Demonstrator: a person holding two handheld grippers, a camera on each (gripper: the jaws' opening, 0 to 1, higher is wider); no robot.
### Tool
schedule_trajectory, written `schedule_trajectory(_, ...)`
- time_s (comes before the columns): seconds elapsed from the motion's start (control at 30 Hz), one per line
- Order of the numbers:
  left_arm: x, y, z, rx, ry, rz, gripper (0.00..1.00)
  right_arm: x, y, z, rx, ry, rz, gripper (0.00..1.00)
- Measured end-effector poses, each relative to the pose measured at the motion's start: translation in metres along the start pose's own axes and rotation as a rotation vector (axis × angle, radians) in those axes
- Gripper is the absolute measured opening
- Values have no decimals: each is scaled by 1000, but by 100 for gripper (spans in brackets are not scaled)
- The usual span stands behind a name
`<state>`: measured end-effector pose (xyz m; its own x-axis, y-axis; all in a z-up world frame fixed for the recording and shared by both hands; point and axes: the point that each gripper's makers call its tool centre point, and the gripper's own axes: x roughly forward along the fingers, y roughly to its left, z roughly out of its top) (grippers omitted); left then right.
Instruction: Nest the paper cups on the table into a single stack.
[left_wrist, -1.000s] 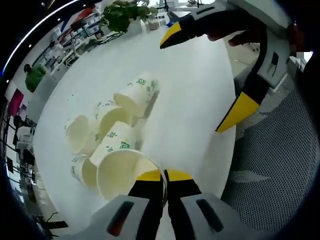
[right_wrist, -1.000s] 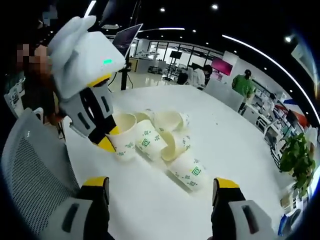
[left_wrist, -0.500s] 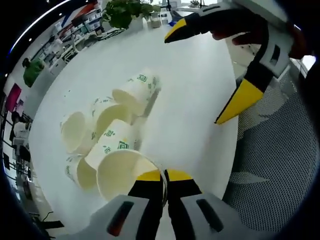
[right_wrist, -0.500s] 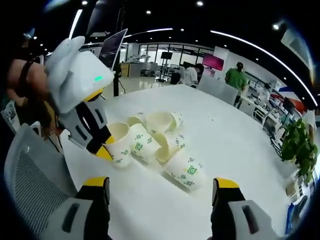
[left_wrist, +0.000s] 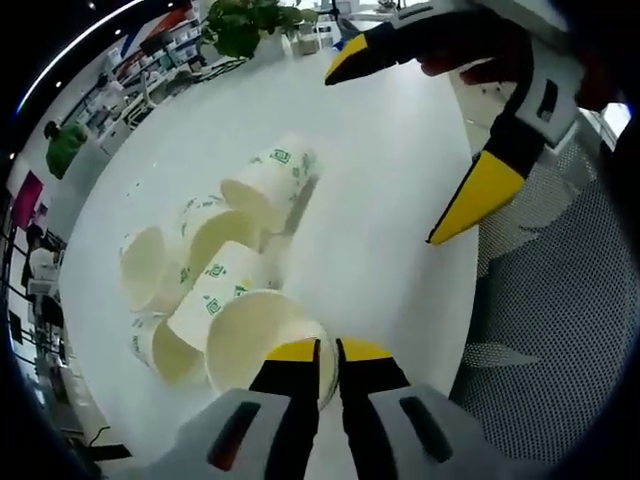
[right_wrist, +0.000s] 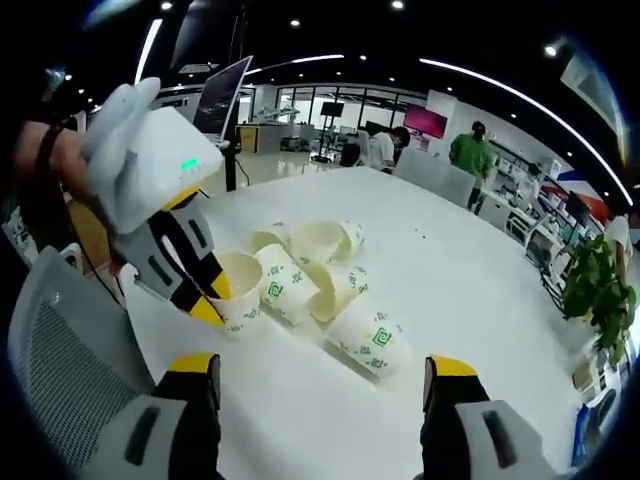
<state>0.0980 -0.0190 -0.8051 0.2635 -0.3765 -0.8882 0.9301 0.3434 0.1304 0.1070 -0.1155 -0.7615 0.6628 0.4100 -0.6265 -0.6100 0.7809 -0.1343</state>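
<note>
The left gripper has its jaws clenched on the rim of a paper cup at the near edge of the white desk. Beyond it, more cups lie tumbled together. The right gripper hovers above with jaws spread wide.

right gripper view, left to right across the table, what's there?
Mesh chair → left claw shut on the upright cup → heap of tipped cups → lone cup on its side → potted plant.
</note>
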Motion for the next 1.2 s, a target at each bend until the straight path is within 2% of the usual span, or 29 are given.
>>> schedule_trajectory(0.3,-6,2,1,27,-2,20,13,0,-4,1,-3,-2,3,84)
schedule_trajectory(0.47,-20,3,1,24,-25,41,19,0,-4,1,-13,0,8,84)
schedule_trajectory(0.5,-24,3,3,11,-44,46,20,0,-4,1,-13,-3,4,82)
schedule_trajectory(0.53,-22,5,5,-21,-77,44,21,0,-6,2,-13,-8,-3,81)
schedule_trajectory(0.6,-32,6,12,-95,-140,42,25,0,-9,4,-5,-17,-12,80)
schedule_trajectory(0.77,-47,18,17,-162,-237,97,34,3,-7,4,-2,-13,-4,80)
schedule_trajectory(0.8,-53,21,21,-189,-293,113,34,4,-7,5,-3,-14,-2,80)
schedule_trajectory(0.83,-54,22,23,-201,-310,115,35,4,-7,5,-3,-14,-1,80)
schedule_trajectory(0.87,-59,25,24,-258,-349,121,36,4,-8,6,-3,-17,0,80)
schedule_trajectory(0.9,-65,27,25,-280,-376,132,37,5,-8,7,-4,-18,1,80)
schedule_trajectory(1.03,-72,42,15,-357,-416,164,40,7,-7,6,-9,-10,11,80)
schedule_trajectory(1.13,-73,53,7,-381,-429,187,43,10,-6,6,-14,-6,16,81)
schedule_trajectory(1.2,-75,54,3,-406,-441,201,44,11,-7,6,-8,-8,16,80)
